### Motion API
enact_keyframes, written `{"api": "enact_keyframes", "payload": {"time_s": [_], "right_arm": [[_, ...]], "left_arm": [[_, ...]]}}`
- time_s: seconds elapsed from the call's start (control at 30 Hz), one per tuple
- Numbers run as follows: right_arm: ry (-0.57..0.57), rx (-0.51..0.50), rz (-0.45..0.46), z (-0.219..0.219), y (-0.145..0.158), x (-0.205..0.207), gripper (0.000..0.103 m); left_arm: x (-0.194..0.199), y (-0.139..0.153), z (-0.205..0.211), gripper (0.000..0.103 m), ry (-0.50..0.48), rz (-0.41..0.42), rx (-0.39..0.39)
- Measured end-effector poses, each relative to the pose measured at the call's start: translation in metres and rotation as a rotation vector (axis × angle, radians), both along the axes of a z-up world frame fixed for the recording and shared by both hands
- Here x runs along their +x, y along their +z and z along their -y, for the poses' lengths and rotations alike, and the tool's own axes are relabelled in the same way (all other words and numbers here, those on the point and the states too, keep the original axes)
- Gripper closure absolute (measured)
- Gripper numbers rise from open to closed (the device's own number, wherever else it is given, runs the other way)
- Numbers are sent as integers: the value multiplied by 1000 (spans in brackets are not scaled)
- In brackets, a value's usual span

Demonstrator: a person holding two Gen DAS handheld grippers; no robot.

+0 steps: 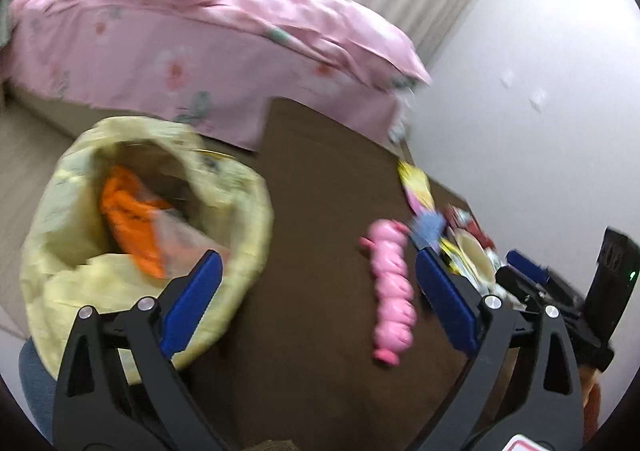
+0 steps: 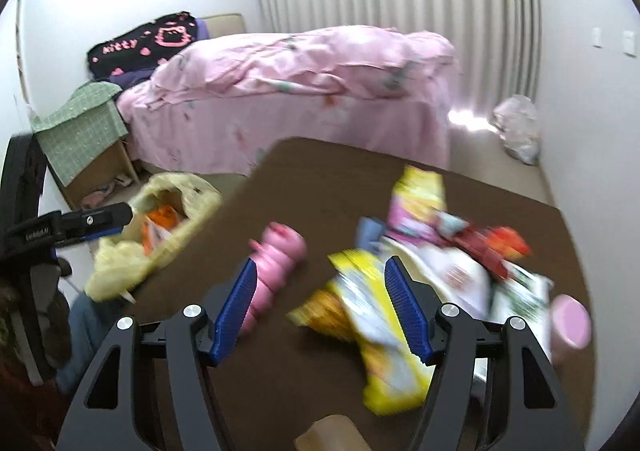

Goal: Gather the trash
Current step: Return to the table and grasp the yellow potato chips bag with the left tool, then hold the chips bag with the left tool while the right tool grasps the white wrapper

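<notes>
Two grippers [image 1: 316, 271] [image 2: 320, 315] gape, holding nothing, above a brown table [image 1: 320, 191]; crinkled wrappers [image 2: 376, 323] heap near its right edge.

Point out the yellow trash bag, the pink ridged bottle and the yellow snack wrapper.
yellow plastic trash bag [image 1: 240, 187], left wrist view, right rim.
pink ridged plastic bottle [image 1: 392, 287], left wrist view, mid-body.
yellow crinkled snack wrapper [image 2: 380, 335], right wrist view, centre.

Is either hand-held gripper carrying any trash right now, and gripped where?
Nothing is held. The left hand-held gripper stands open over the brown table, and the right hand-held gripper is open above the yellow wrapper, pads not pressing it.
</notes>
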State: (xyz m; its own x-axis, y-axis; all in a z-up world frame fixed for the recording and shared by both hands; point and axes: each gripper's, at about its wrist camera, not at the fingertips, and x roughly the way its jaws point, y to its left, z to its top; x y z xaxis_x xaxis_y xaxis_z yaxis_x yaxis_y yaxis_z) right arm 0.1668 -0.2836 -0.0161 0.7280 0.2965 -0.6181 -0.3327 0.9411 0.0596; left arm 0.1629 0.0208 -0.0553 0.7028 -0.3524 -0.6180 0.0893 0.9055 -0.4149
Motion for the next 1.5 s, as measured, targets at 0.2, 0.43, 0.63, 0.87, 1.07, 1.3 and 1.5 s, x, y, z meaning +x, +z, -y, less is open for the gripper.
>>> {"api": "enact_keyframes", "payload": {"time_s": [0.2,0.43,0.63,0.87,1.07,1.3,1.5], "right_arm": [[-158,-9,53,61,-2,-30,40],[-257,3,60,107,-18,-52,44],[-332,6,56,131,-30,-60,44],[-387,1,35,155,-40,-49,44],[-361,37,19,157,-43,-31,44],[-268,9,70,132,-19,-11,44],[-146,-3,43,109,-9,17,44]], "left_arm": [[-3,12,88,11,-189,93,138],[45,25,166,17,-369,160,188],[156,12,220,22,-373,90,279],[237,-49,249,30,-343,-183,319],[220,-62,248,59,-375,-198,409],[177,-45,215,66,-401,-155,338],[120,-24,176,66,-421,-147,237]]}}
